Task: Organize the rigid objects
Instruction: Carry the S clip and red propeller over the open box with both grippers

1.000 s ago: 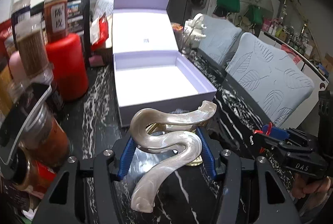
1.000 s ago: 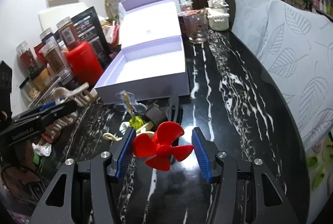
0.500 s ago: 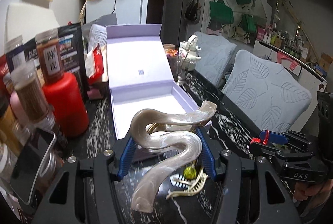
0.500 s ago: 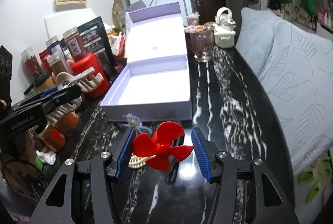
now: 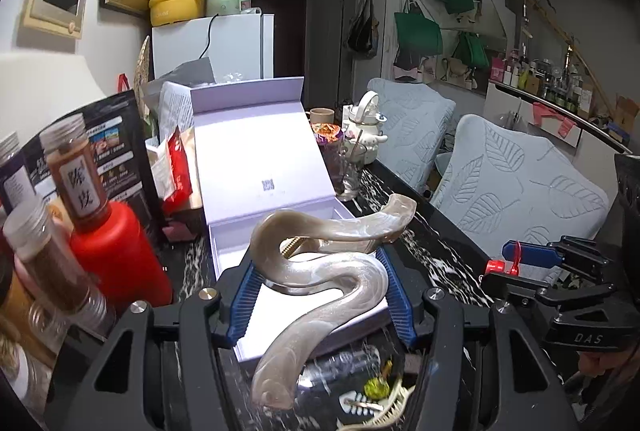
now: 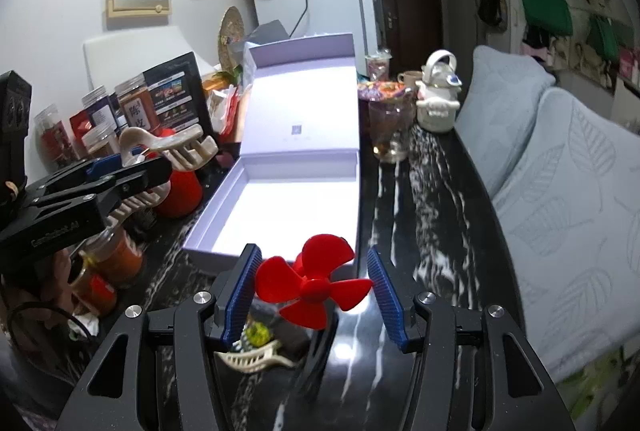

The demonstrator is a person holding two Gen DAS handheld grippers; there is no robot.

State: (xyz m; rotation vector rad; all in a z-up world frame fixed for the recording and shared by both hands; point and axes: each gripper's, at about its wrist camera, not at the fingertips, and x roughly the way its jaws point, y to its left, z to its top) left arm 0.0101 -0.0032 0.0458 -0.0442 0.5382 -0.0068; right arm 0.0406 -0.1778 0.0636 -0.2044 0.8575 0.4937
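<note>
My left gripper (image 5: pixel 320 291) is shut on a large pearly beige hair claw clip (image 5: pixel 332 271), held above the near end of the open lavender box (image 5: pixel 224 251). It also shows in the right wrist view (image 6: pixel 168 147). My right gripper (image 6: pixel 314 291) is shut on a red plastic propeller (image 6: pixel 316 287), just before the box's near wall (image 6: pixel 224 257). The box is empty, lid (image 6: pixel 304 111) standing open behind. A small cream claw clip (image 6: pixel 252 359), a yellow-green bit (image 6: pixel 256 335) and a clear item (image 5: pixel 344 359) lie on the black marble table below.
Spice jars (image 5: pixel 76 171) and a red bottle (image 5: pixel 120 255) crowd the left of the box. A glass (image 6: pixel 390 135) and a white teapot (image 6: pixel 438 103) stand at its far right. Leaf-patterned chairs (image 6: pixel 568 191) line the table's right edge.
Both grippers have risen and moved forward toward the box with their objects held. The clip now hangs over the box's near end; the propeller has come up to its near wall.
</note>
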